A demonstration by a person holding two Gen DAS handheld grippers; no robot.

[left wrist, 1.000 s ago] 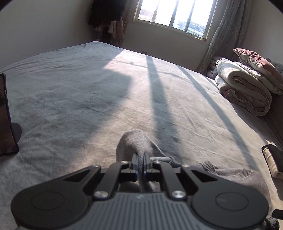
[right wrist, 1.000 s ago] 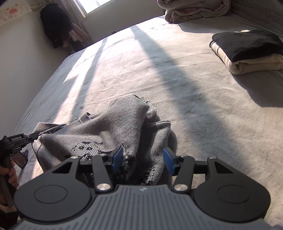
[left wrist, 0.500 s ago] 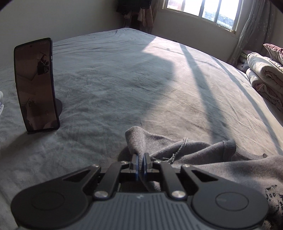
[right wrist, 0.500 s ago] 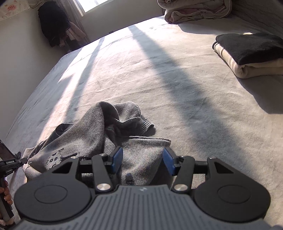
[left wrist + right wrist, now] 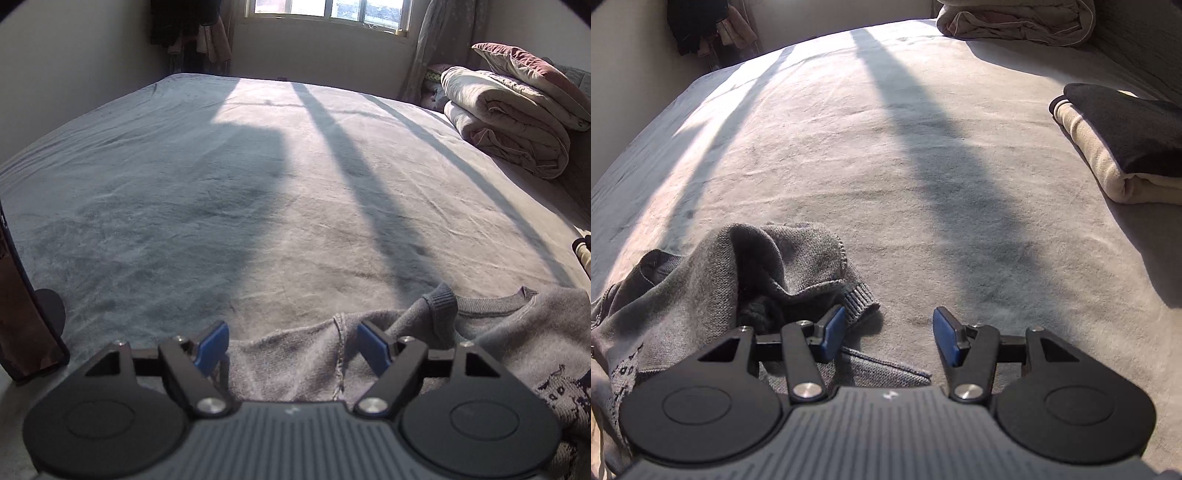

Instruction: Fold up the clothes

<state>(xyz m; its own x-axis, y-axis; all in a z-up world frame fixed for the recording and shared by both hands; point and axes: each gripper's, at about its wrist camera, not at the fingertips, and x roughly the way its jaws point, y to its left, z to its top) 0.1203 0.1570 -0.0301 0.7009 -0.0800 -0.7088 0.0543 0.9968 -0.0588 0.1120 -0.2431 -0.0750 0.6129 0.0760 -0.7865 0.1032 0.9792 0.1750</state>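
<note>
A grey knit sweater (image 5: 509, 332) with a dark pattern lies crumpled on the bed. In the left wrist view my left gripper (image 5: 293, 345) is opening just above its edge; grey fabric lies under and between the blue pads without being pinched. In the right wrist view the sweater (image 5: 701, 291) bunches up at the lower left, a ribbed cuff (image 5: 860, 302) next to the left pad. My right gripper (image 5: 889, 334) stands open over bare bedsheet, with only a flat sweater edge below it.
The grey bedsheet (image 5: 258, 184) stretches ahead to a window wall. Folded quilts and a pillow (image 5: 509, 122) are stacked at the right. A folded black and cream stack (image 5: 1126, 147) lies right. A dark phone on a stand (image 5: 22, 314) stands at the left.
My left gripper has let go of the sweater fold it pinched and its jaws have spread. The sweater has dropped flatter onto the bed. My right gripper moved rightward off the sweater.
</note>
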